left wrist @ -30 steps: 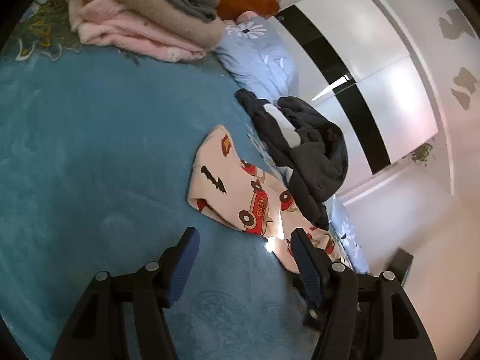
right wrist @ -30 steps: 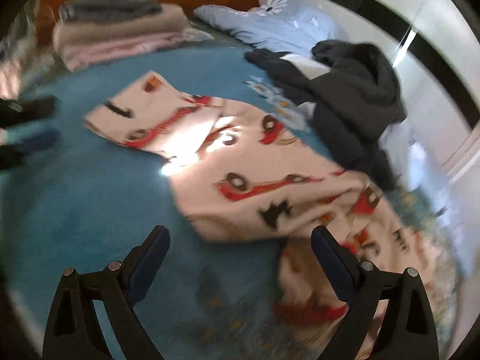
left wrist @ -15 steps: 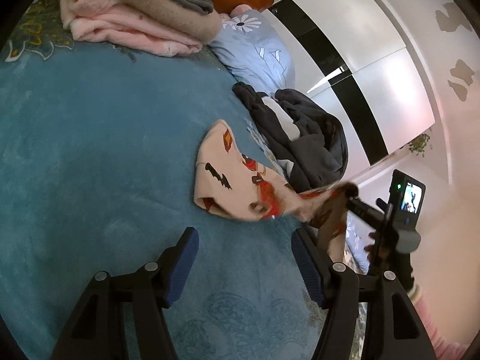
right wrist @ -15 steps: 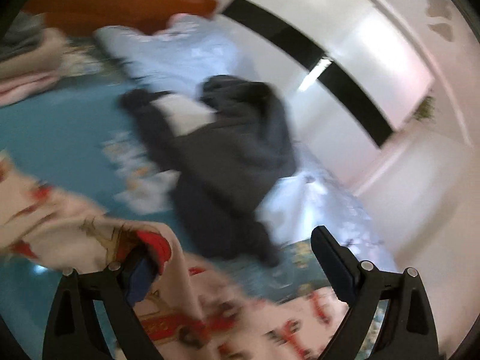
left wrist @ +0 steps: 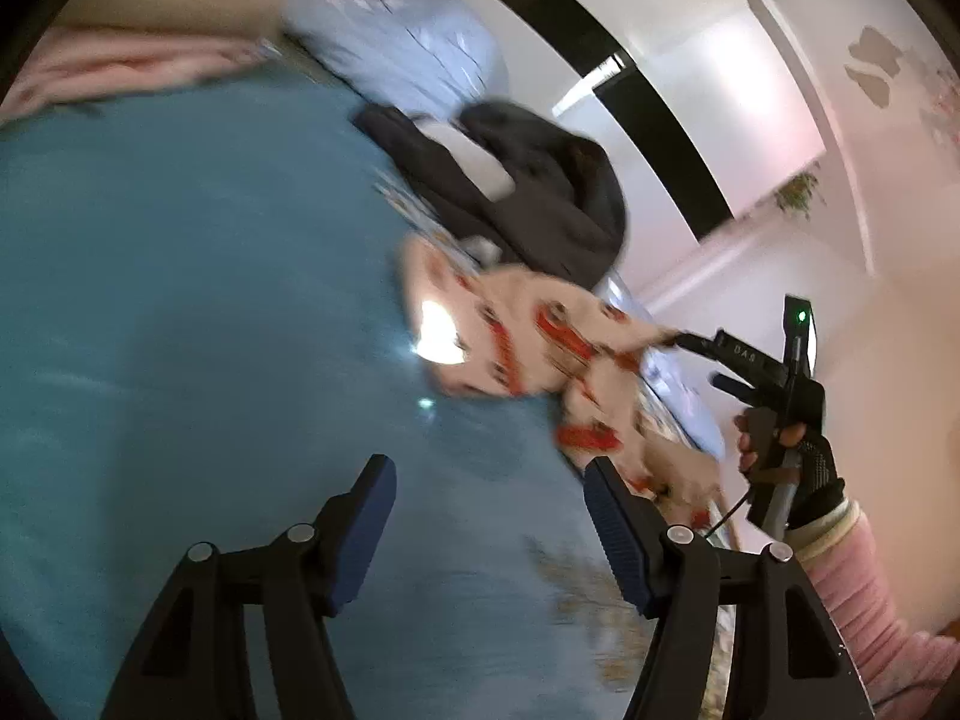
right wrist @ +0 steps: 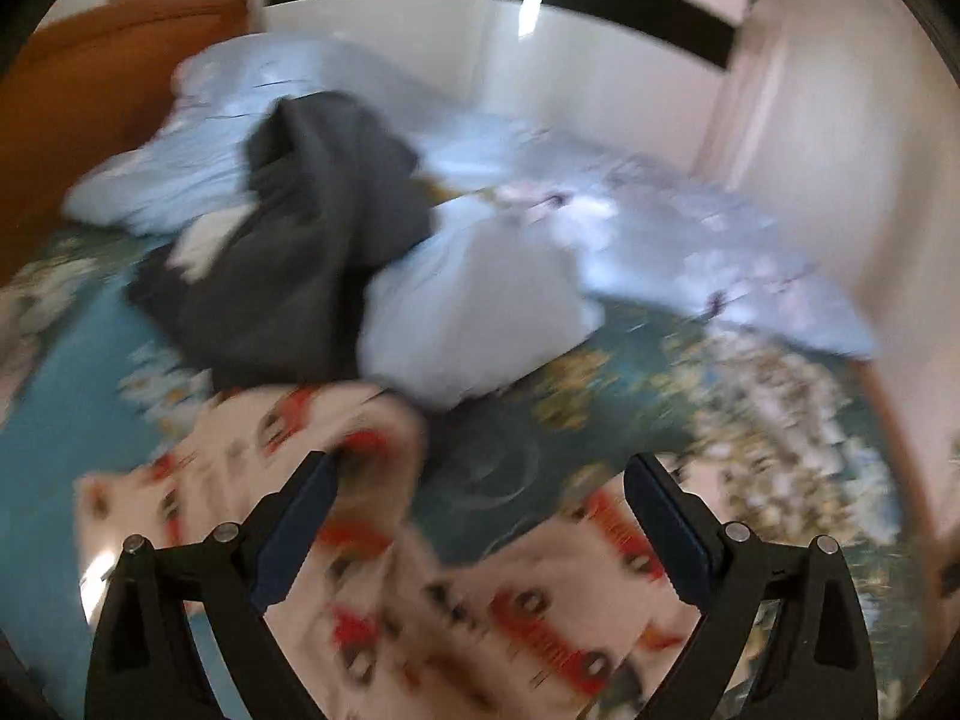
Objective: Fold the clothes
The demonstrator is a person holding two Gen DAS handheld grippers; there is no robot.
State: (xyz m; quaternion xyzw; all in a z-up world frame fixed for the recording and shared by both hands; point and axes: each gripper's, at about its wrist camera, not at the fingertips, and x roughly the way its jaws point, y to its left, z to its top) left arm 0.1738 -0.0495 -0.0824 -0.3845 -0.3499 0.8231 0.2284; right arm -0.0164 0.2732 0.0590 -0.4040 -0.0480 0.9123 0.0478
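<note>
Now the right claw (right wrist: 480, 516), spread wide, has dragged the car-print pyjama garment (left wrist: 528, 336) rightward across the bed (left wrist: 180, 300), still unfolded; left claw (left wrist: 489, 516) hovers spread, empty.

Home bedroom: teal patterned bedspread (left wrist: 180, 300), orange wooden headboard (right wrist: 90, 78), pale blue pillows (right wrist: 198, 120), stacked folded clothes (left wrist: 150, 42), white glossy wardrobe doors (left wrist: 690, 78).

Cream garment (left wrist: 528, 330) printed with red cars, crumpled and blurred, spread partly over the blue bedspread (left wrist: 180, 300), one end lifted off it at the right. Just beside it, a dark grey garment (left wrist: 540, 192) heaped against the pale blue bedding.
</note>
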